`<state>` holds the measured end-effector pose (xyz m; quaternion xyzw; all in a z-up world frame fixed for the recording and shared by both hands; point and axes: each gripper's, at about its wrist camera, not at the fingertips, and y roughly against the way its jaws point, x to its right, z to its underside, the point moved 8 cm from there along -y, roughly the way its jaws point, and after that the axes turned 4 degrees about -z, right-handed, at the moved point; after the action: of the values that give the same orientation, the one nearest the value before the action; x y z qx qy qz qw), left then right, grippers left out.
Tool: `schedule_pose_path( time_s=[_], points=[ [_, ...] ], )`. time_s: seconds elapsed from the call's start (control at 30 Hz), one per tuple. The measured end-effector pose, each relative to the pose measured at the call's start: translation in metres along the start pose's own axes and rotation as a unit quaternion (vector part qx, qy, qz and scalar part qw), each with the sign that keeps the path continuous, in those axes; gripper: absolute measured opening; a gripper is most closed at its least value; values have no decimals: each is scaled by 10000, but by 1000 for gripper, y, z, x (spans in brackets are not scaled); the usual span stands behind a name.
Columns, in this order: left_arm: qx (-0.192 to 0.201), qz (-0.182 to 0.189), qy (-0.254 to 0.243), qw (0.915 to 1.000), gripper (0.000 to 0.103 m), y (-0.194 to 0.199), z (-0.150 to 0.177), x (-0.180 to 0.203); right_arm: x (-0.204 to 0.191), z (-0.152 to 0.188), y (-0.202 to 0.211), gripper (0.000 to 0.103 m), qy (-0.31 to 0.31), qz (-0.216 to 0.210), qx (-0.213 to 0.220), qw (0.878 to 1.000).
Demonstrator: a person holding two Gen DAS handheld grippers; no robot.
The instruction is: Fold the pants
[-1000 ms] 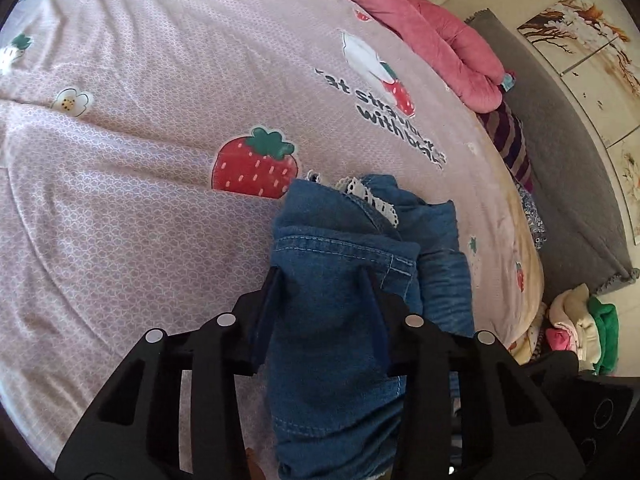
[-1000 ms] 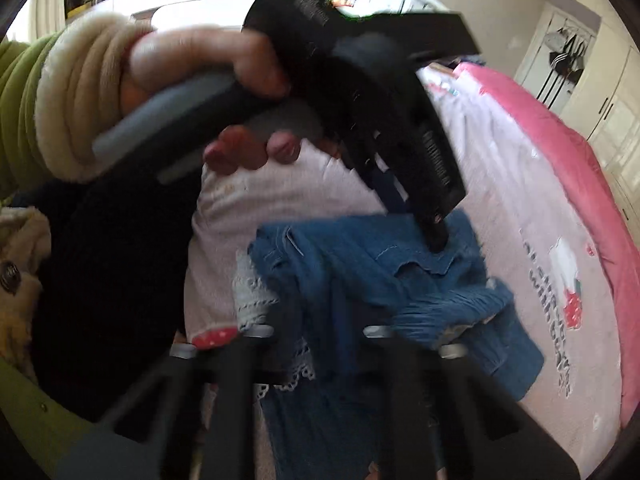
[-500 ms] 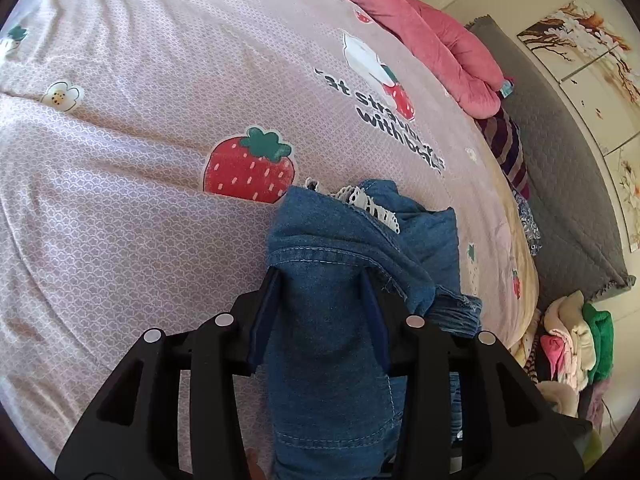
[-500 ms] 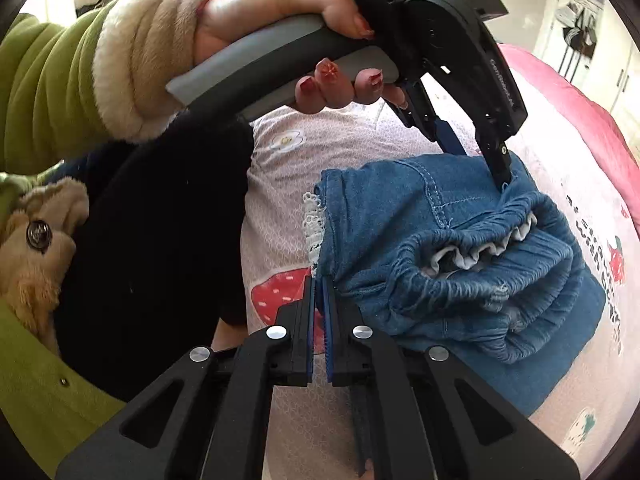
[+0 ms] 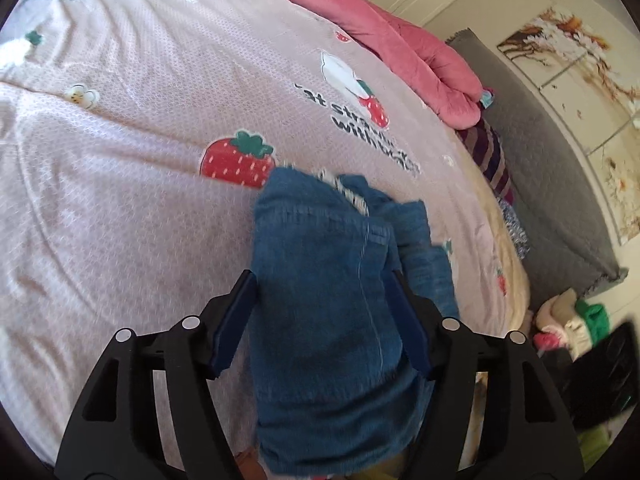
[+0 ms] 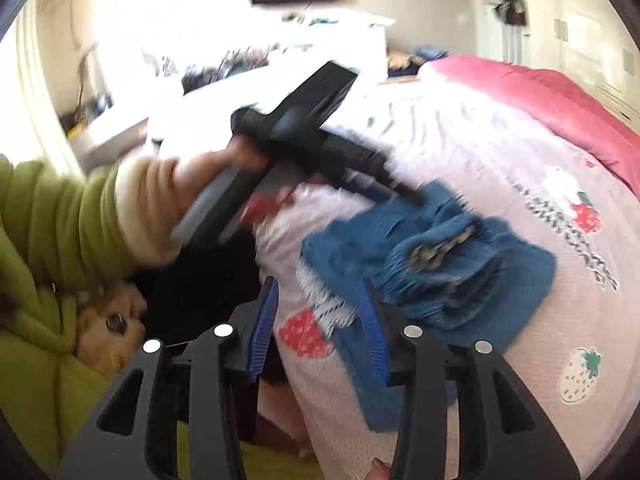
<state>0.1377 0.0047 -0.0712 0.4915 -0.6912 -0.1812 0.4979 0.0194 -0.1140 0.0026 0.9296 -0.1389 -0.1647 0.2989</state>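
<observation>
Left gripper [image 5: 320,304] spread wide, blue-padded fingers [image 5: 234,322] standing apart on either side of a strip of denim, pads not pressing it. Seen again from the right wrist view [image 6: 400,190], angled down toward the bed, gripped at its grey handle by the left hand [image 6: 212,172]; sleeve green with a cream cuff. Right gripper [image 6: 320,316] also parted, fingers [image 6: 262,330] clear of one another, nothing held between them. Both views blurred by motion.
</observation>
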Motion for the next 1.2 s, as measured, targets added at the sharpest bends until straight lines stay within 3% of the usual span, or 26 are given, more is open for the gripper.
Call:
schedule_pose_path(
  time_s=[0.23,0.4,0.5,0.63,0.77,0.9,1.07,1.13,1.2],
  points=[
    [48,-715,-711,9949,60,-3,45,7,56,-15,20,48,-829,683,338,9936],
    [43,-705,-868,9937,60,-2,64,10,88,-12,13,48,-1351,946,281,9859],
    [42,-658,-822,9944,60,-1,64,11,101,-34,0,48,-1278,981,208,9867],
    [43,-627,-803,9948,60,0,66,10,122,-63,-43,48,-1352,734,-316,9876],
    [56,-638,-811,9946,60,2,68,10,136,-61,-92,48,-1495,588,-992,9820],
    [66,-651,-833,9944,60,4,70,9,155,-37,-123,48,-928,1596,-1676,9684],
    [44,-635,-819,9946,60,3,68,11,157,-33,-105,48,-1254,1495,-1168,9738],
    [54,-636,-836,9945,62,5,66,12,152,-41,-73,55,-1482,1352,-662,9774],
    [90,-653,-863,9941,65,8,64,15,148,-43,-44,73,-1606,1393,-340,9765]
  ],
)
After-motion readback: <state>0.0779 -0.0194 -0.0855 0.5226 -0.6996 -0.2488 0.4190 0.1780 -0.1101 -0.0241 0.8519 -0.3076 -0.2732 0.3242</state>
